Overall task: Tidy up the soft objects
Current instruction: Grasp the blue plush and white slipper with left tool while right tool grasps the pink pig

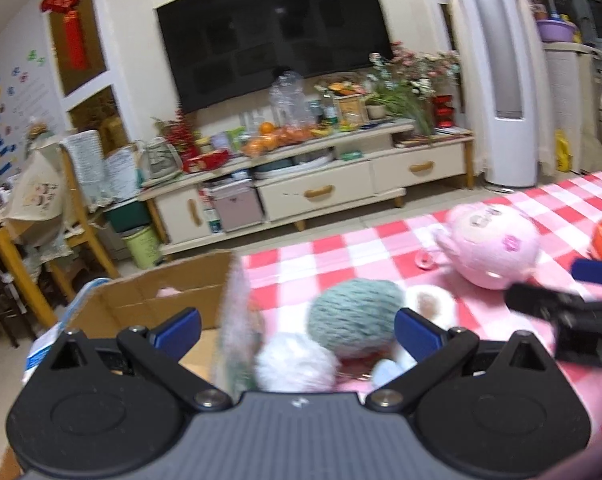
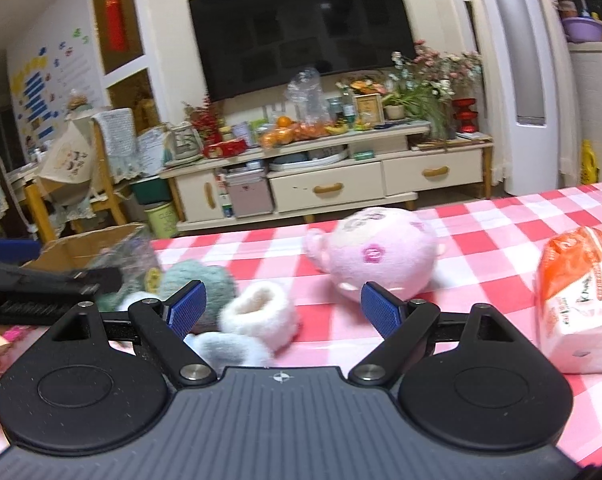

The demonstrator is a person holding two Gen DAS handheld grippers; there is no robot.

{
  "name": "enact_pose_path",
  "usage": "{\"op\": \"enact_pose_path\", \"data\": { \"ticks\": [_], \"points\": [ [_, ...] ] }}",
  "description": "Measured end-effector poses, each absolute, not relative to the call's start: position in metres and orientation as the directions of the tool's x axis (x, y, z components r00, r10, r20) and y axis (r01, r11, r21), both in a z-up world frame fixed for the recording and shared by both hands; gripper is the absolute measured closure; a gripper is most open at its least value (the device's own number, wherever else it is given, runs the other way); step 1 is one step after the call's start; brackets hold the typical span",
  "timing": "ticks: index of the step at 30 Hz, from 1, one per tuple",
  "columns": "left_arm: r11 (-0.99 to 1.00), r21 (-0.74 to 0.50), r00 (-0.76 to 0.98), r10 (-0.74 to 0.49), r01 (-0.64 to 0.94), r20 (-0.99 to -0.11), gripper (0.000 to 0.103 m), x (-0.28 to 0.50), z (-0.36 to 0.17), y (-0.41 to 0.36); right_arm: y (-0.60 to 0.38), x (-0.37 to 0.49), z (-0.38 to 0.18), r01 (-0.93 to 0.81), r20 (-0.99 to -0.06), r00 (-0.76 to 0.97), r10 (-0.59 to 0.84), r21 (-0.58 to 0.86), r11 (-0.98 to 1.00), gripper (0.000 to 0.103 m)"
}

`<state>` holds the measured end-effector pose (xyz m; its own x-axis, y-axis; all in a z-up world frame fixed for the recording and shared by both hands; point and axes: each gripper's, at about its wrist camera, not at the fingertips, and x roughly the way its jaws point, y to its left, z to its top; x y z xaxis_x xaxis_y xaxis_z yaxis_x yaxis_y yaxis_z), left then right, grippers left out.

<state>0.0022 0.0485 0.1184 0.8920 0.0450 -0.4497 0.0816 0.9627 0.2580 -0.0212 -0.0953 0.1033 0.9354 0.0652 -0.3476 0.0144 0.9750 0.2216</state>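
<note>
Left wrist view: the left claw (image 1: 297,334) stands wide apart, holding nothing; between its blue pads (image 1: 415,334) lie a teal yarn ball (image 1: 355,312) at twelve o'clock and a fluffy white ball (image 1: 295,362) just below it, touching; a cardboard box (image 1: 169,296) sits at ten o'clock, at the edge of the red-checked surface (image 1: 341,248), with something small and pink (image 1: 167,292) showing inside, too blurred to name; a pink plush toy (image 1: 491,246) lies at two o'clock, well apart from the box; the right claw (image 1: 549,288) enters at three o'clock.

Right wrist view: the right claw (image 2: 283,308), fingers spread, grips nothing; a white fuzzy bootie (image 2: 259,318) lies between the pads, the plush toy (image 2: 381,254) at one o'clock, the yarn ball (image 2: 197,278) at ten o'clock; the box (image 2: 89,248) stands further off at ten o'clock, its contents hidden; an orange-and-white tissue pack (image 2: 577,300) rests at three o'clock; the left claw (image 2: 57,276) comes in at nine o'clock.
</note>
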Motion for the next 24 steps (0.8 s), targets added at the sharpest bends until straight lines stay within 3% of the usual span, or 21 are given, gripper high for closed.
{"op": "enact_pose_path", "data": {
  "ticks": [6,11,17,24],
  "points": [
    [0.954,0.215,0.865,-0.078,0.209,-0.496,0.001,-0.003,0.105,0.03,-0.119,-0.011,0.094,0.102,-0.369,0.929,0.007,0.275,0.956,0.0],
    [0.946,0.151,0.82,-0.162,0.288,-0.549,0.001,-0.002,0.089,0.017,-0.144,0.003,0.084,0.141,-0.375,0.927,0.022,0.4,0.906,0.0],
    [0.941,0.117,0.786,-0.191,0.317,-0.588,0.001,0.005,0.072,0.008,-0.17,0.021,0.071,0.14,-0.352,0.931,0.099,0.593,0.793,0.0],
    [0.938,0.097,0.763,-0.207,0.332,-0.612,0.001,0.011,0.06,0.004,-0.18,0.043,0.059,0.193,-0.356,0.929,0.103,0.701,0.687,0.0]
  ]
}}
